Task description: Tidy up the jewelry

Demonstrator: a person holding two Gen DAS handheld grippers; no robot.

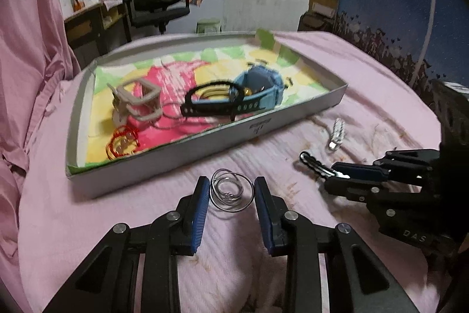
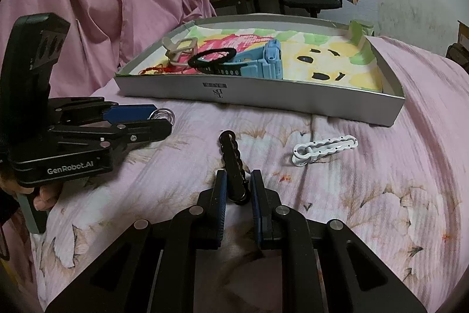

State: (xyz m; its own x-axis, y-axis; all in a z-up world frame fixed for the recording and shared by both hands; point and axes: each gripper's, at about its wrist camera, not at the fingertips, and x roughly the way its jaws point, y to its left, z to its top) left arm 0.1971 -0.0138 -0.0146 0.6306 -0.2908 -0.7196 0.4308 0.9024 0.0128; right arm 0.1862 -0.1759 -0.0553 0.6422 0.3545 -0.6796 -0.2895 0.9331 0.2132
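Silver rings (image 1: 231,193) on pink bedspread (image 1: 88,213), between spread fingers of left gripper (image 1: 232,206), no contact; black hair clip (image 2: 233,163) pinched at its near end by right gripper (image 2: 238,197); white clip (image 2: 324,150) at 2 o'clock of it; tray (image 2: 263,96) at 12
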